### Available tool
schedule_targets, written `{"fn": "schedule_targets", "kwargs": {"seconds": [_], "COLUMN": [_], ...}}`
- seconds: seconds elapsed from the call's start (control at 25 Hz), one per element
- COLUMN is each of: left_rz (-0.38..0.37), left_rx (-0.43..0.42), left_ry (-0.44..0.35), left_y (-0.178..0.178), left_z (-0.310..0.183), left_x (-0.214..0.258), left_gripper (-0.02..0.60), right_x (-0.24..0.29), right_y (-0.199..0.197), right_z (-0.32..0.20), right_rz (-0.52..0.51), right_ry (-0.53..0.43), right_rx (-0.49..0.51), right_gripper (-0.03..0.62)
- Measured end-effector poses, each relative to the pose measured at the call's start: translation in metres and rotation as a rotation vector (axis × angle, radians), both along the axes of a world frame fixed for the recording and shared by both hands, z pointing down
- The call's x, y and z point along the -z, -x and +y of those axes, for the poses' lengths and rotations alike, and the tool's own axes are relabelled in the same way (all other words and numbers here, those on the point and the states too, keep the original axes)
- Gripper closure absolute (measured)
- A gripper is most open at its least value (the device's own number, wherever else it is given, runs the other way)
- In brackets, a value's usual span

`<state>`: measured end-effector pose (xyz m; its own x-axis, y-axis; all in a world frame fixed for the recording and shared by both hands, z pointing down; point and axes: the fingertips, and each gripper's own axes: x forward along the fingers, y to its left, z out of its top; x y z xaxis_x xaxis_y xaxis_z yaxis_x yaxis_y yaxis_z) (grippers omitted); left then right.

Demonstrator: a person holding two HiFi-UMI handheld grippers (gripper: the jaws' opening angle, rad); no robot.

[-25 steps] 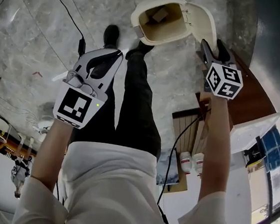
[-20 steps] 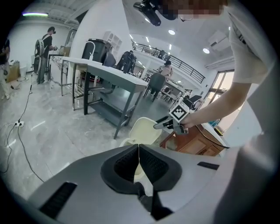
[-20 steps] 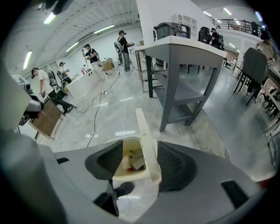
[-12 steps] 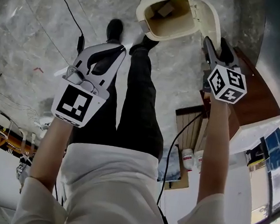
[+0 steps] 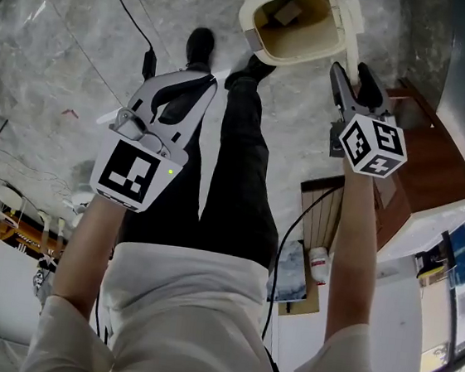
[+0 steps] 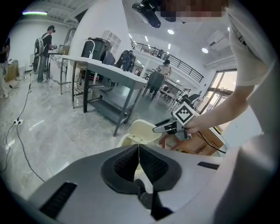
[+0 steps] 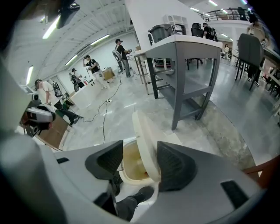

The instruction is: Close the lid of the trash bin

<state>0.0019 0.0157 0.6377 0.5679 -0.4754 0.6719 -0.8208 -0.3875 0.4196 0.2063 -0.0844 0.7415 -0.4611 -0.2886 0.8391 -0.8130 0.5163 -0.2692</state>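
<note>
Bin (image 5: 293, 31) stands on the floor (image 5: 81, 47) in the head view, mouth open, with its lid (image 5: 352, 24) raised at the right side. The right gripper (image 5: 349, 73) reaches up to that lid, while the left gripper (image 5: 195, 93) hangs well apart, likely unneeded.

Left gripper view: its jaws are pressed together on nothing.

Right gripper view: the jaws stand apart and straddle the lid's upright edge (image 7: 144, 140), probably to tip it down; I cannot tell if they touch it.

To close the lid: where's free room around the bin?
Bare floor left of the trash bin, between the black cable and the shoes. Crowded right of the lid: the right gripper straddles its edge, jaws apart, wooden cabinet just beyond.
</note>
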Motion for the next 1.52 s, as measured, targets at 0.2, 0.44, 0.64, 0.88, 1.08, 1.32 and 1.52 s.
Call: {"fn": "schedule_targets", "kwargs": {"seconds": [0.2, 0.44, 0.64, 0.88, 1.08, 1.32, 1.52], "left_rz": [-0.001, -0.003, -0.004, 0.001, 0.000, -0.004, -0.012], "left_rx": [-0.013, -0.029, -0.032, -0.035, -0.027, -0.009, 0.008], "left_ry": [0.012, 0.016, 0.031, 0.041, 0.051, 0.078, 0.097], "left_y": [0.000, 0.003, 0.008, 0.009, 0.013, 0.021, 0.027], "left_z": [0.009, 0.019, 0.024, 0.029, 0.033, 0.037, 0.038], "left_x": [-0.007, -0.012, -0.016, -0.022, -0.028, -0.039, -0.049], "left_gripper": [0.563, 0.563, 0.563, 0.563, 0.563, 0.563, 0.563], "right_x": [-0.007, -0.017, -0.026, -0.047, -0.066, -0.091, -0.107], "right_y": [0.012, 0.025, 0.034, 0.047, 0.059, 0.069, 0.075], "right_z": [0.015, 0.030, 0.040, 0.059, 0.072, 0.087, 0.093], "right_rz": [-0.028, -0.052, -0.055, -0.033, -0.023, -0.014, -0.016], "right_ry": [0.017, 0.038, 0.051, 0.081, 0.115, 0.159, 0.185], "right_rx": [-0.018, -0.036, -0.048, -0.011, -0.008, -0.009, 0.004], "right_gripper": [0.341, 0.358, 0.378, 0.413, 0.421, 0.421, 0.422]}}
